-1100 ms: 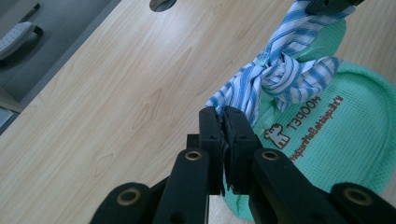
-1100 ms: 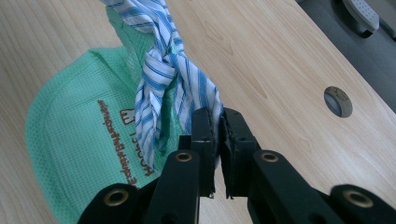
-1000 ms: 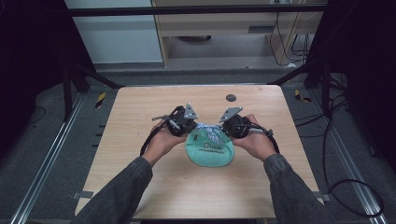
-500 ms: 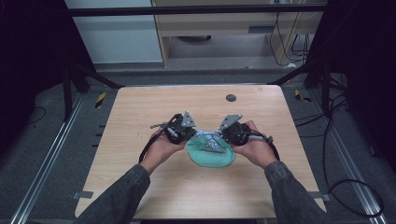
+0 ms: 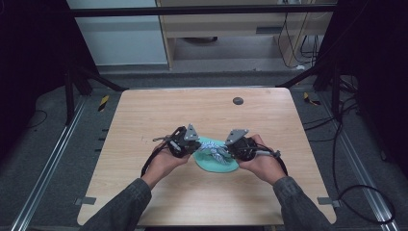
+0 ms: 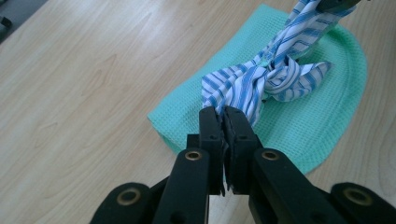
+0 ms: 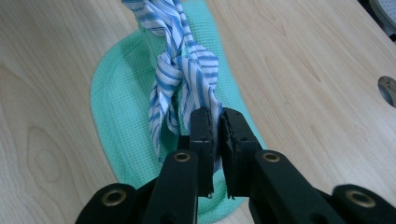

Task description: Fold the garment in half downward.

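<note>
**Striped cloth held at both ends over a green mat**

Table [image 5: 159,110] — light wood top with rounded corners, standing on a dark floor between metal rails; a small dark round fitting [image 5: 237,100] sits near its far edge, well apart from everything else.

Person — two grey-sleeved forearms come in from the near edge, each hand wrapped around a gripper near the middle of the table.

Green mat [image 5: 211,164] — waffle-textured, rounded in outline, lying flat on the wood between the two hands. In the left gripper view [image 6: 322,126] its curved edge runs close under the jaws; in the right gripper view [image 7: 116,116] it spreads under and beyond the jaws.

Striped cloth [image 5: 215,152] — blue and white, twisted into a knotted bundle above the mat, stretched between the two grippers. The knot shows at mid-length in the left gripper view [image 6: 261,84] and in the right gripper view [image 7: 180,70].

Left gripper [image 5: 191,143] — black, with a grey plate on top and a cable trailing to the left. Its jaws [image 6: 223,126] are clenched on one end of the striped cloth.

Right gripper [image 5: 233,145] — same build, facing the left one across the mat. Its jaws [image 7: 214,128] are pressed together with the cloth's other end pinched between them.
</note>
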Demonstrator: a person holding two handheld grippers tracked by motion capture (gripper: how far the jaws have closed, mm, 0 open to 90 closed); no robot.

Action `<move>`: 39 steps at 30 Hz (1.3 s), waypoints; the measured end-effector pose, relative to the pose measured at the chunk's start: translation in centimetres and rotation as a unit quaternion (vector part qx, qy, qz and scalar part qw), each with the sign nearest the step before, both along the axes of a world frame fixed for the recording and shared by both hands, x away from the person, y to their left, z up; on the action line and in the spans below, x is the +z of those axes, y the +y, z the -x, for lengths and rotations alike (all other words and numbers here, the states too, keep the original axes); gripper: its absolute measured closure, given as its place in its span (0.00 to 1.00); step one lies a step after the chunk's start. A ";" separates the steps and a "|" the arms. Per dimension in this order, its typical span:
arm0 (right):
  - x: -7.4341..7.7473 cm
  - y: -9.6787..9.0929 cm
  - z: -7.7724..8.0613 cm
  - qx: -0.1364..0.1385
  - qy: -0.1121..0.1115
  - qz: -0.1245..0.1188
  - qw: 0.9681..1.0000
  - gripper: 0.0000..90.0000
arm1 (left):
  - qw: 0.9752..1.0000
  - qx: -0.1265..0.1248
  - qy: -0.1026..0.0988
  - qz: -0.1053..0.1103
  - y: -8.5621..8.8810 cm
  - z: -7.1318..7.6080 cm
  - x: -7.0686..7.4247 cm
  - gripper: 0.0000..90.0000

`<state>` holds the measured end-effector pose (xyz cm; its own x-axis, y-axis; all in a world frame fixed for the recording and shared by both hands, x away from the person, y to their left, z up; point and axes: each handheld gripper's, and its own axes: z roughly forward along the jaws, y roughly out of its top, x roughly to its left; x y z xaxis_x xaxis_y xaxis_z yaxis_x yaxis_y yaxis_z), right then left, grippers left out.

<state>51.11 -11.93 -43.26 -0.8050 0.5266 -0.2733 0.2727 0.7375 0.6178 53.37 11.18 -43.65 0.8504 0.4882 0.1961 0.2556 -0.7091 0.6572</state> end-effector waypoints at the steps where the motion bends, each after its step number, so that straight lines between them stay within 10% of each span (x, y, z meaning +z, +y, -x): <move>1: -0.1 0.0 0.1 -0.001 0.000 0.000 1.000 0.93 | 1.000 0.000 0.001 0.002 0.0 0.1 -0.2 0.97; 39: -1.8 -0.1 3.0 0.014 0.006 0.010 1.000 0.89 | 1.000 -0.026 0.015 -0.004 0.7 2.7 -2.4 0.97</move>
<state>48.07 -12.08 -45.06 -0.8223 0.4986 -0.2742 0.2589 0.7570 0.5999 50.67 11.85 -46.04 0.8805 0.4409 0.1742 0.2371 -0.7277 0.6436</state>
